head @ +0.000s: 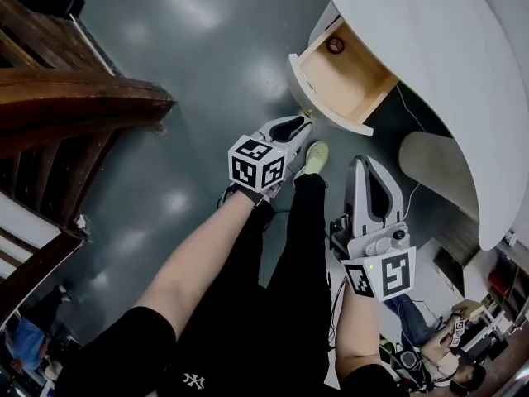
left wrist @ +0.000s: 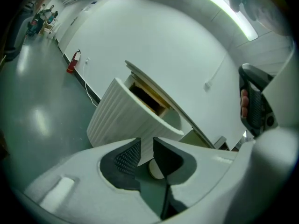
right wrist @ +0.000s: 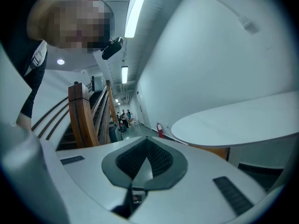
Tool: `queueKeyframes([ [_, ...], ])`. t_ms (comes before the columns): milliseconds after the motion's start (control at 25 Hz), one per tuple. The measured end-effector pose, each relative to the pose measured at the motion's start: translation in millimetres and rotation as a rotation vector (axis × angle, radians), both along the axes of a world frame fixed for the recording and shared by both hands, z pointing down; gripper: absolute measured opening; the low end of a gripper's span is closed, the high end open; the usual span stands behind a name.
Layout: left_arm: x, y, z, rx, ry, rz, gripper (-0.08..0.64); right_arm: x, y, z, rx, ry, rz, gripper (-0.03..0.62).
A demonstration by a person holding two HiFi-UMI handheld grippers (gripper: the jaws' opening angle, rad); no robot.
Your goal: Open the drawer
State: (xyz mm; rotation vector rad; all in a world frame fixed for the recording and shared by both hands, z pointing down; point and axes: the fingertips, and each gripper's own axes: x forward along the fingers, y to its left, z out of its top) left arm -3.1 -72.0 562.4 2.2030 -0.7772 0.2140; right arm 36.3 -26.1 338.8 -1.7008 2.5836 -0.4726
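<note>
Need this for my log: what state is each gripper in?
Left gripper: open, holding nothing.
Right gripper: shut, holding nothing.

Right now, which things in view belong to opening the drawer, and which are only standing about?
Belong to the job:
drawer, already pulled out
left gripper, jaws apart, pointing at it

Only standing about:
right gripper, shut, empty
wooden staircase
fire extinguisher
white desk

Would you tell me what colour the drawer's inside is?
Drawer: light wood inside, best in the head view.
</note>
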Motion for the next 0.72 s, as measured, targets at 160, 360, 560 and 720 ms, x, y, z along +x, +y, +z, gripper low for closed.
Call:
queueKeyframes([
  [160, -4, 10, -56, 0.048, 0.018, 0.044, 0.059, 6, -1, -28, 0.016, 0.021, 0.005, 0.014],
  [360, -3, 30, -134, 0.124, 0.025, 0.094, 0.012, 9, 6, -62, 0.010, 0.021, 0.001, 0.014],
  [560, -4, 33, -212, 0.218, 0.044, 0.111, 0.011, 7, 9, -100, 0.032, 0.017, 0.004, 0.014],
  [720, -6, 38, -269, 0.285, 0.057, 0.124, 0.009, 2, 14, -131, 0.059, 0.043, 0.000, 0.014],
])
